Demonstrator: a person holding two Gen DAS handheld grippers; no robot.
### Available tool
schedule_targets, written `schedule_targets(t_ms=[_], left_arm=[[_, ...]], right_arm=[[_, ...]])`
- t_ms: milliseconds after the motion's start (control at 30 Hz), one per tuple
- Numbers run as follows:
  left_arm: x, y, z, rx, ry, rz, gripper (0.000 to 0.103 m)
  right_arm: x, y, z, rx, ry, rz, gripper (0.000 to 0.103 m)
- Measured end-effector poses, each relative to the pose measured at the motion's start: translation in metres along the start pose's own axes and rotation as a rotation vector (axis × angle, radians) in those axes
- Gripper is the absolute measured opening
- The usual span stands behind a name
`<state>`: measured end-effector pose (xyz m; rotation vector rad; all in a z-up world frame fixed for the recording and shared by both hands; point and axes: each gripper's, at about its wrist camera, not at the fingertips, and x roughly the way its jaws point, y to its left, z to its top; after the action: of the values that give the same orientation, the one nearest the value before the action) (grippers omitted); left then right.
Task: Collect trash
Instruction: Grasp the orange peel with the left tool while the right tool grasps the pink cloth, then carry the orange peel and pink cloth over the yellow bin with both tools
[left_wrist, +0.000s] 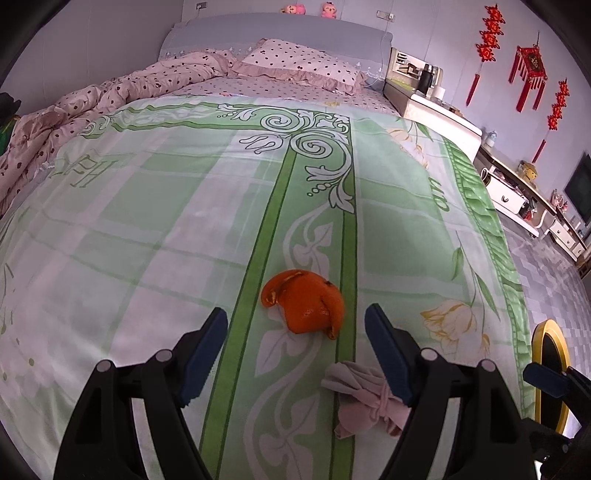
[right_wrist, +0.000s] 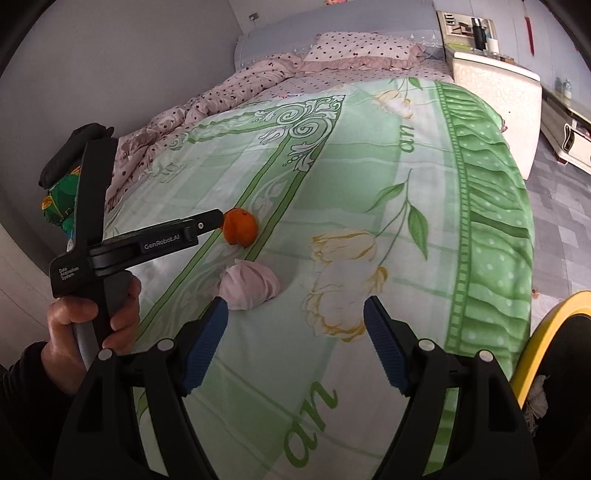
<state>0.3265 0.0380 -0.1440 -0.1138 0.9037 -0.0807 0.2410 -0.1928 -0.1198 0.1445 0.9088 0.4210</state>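
Approaching curled orange citrus peel (left_wrist: 301, 306) lying on green floral bedspread (left_wrist: 147, 221): left gripper (left_wrist: 295, 328), jaws spread and empty, nearer, peel just ahead between jaws; right gripper (right_wrist: 293, 325) likewise spread, near crumpled pink tissue (right_wrist: 249, 286).

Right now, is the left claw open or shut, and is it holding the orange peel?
Open and empty. The left claw has its blue pads spread either side of the orange peel, which lies on the green bedspread untouched.

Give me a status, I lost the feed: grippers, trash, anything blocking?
Left gripper open, over orange peel, not gripping. Right gripper open, empty, near pink wad. Both pieces on the bedspread. Nothing blocking.
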Motion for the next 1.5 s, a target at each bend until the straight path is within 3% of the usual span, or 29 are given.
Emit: schedule_targets(t_ms=[400, 600, 867, 1100, 1500], left_arm=[[0.038, 0.009, 0.002, 0.003, 0.046, -0.02, 0.071], [0.051, 0.008, 0.01, 0.012, 0.054, -0.062, 0.051], [0.063, 0.023, 0.014, -0.052, 0.065, -0.13, 0.038], [0.059, 0.021, 0.012, -0.054, 0.032, -0.111, 0.029], [0.036, 0.024, 0.013, -0.067, 0.009, -0.056, 0.022]], right_arm=[[0.053, 0.023, 0.009, -0.056, 0.061, 0.017, 0.072], [0.077, 0.03, 0.016, -0.086, 0.082, 0.013, 0.072], [0.102, 0.038, 0.019, -0.137, 0.14, 0.036, 0.048], [0.102, 0.041, 0.021, -0.147, 0.129, 0.024, 0.034], [0.056, 0.032, 0.013, -0.123, 0.077, 0.022, 0.033]])
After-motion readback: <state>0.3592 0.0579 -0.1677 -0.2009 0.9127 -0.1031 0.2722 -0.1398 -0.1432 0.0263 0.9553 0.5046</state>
